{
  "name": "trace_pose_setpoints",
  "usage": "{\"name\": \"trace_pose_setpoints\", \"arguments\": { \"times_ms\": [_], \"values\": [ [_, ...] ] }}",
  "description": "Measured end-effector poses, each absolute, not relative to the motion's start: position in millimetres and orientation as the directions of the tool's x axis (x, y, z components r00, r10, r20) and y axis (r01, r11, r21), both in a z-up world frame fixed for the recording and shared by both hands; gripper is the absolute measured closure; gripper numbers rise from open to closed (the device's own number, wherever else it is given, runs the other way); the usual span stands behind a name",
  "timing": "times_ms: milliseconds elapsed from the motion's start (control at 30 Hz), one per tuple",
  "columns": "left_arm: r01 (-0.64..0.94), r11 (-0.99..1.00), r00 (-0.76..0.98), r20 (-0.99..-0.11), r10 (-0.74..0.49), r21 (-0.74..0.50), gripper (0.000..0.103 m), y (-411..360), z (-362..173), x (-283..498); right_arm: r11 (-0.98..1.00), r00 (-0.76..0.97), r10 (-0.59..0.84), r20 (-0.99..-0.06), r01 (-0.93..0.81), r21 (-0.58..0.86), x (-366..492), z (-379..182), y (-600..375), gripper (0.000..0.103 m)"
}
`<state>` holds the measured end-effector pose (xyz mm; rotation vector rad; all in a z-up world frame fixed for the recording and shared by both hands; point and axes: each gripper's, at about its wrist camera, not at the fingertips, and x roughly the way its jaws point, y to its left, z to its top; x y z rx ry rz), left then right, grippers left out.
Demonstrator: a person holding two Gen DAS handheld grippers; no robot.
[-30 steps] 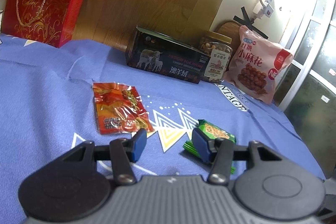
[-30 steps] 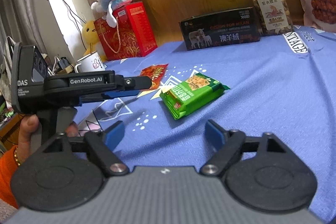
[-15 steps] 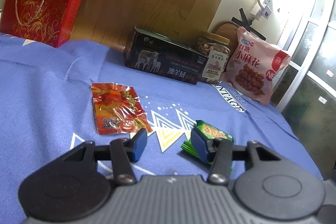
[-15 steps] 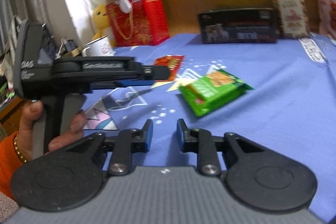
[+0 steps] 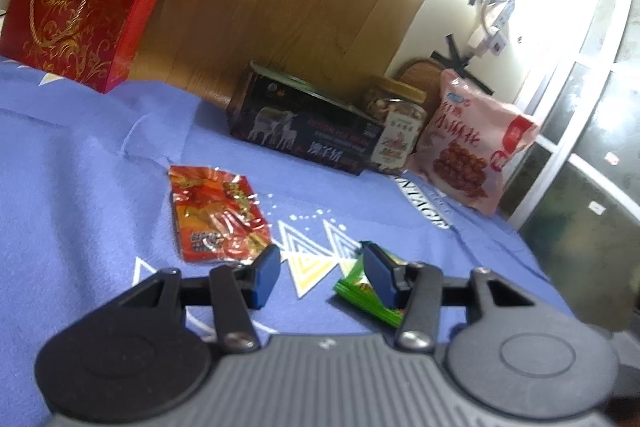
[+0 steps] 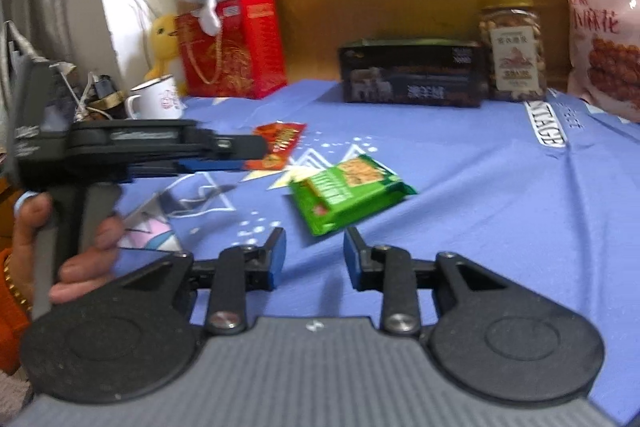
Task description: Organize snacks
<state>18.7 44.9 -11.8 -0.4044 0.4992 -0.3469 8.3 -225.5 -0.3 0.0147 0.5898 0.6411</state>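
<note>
Item: green snack pack (image 6: 349,191), lying flat on the table (image 6: 500,187) just ahead of your right claw (image 6: 314,259), partly open, empty. Left claw (image 5: 320,277) wide, empty. Risk: thin wrapper could slide from a shallow pinch.

The cloth (image 6: 480,195) was periwinkle blue, printed with white and yellow triangles and white dots. On it lay a green packet (image 6: 348,193) with a tan cracker picture and a shiny red-orange packet (image 5: 216,213) with yellow lettering. Behind stood a red gift box (image 5: 84,11) with gold scrollwork, a black box (image 5: 304,129) with white sheep, and a pink bag (image 5: 472,155).
</note>
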Motion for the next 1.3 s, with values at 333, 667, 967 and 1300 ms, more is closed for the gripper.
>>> {"name": "trace_pose_setpoints", "arguments": {
  "times_ms": [333, 667, 967, 1300],
  "values": [
    [0.226, 0.874, 0.821, -0.399, -0.408, -0.430, 0.059, 39.6, -10.4, 17.1, 0.728, 0.556, 0.650, -0.519, -0.650, 0.216, 18.1, -2.0, -188.3, 0.068],
    [0.229, 0.830, 0.807, -0.377, -0.454, -0.508, 0.059, 52.2, -14.2, 20.1, 0.808, 0.653, 0.587, -0.478, -0.502, 0.307, 40.4, 17.1, -251.2, 0.068],
    [0.250, 0.820, 0.800, -0.367, -0.475, -0.515, 0.059, 51.7, -14.0, 18.0, 0.758, 0.571, 0.644, -0.509, -0.389, 0.523, 91.5, -2.5, -257.3, 0.066],
    [0.258, 0.812, 0.791, -0.369, -0.489, -0.523, 0.059, 50.9, -14.4, 19.1, 0.676, 0.476, 0.731, -0.489, -0.412, 0.611, 79.9, -12.8, -253.8, 0.067]
  ]
}}
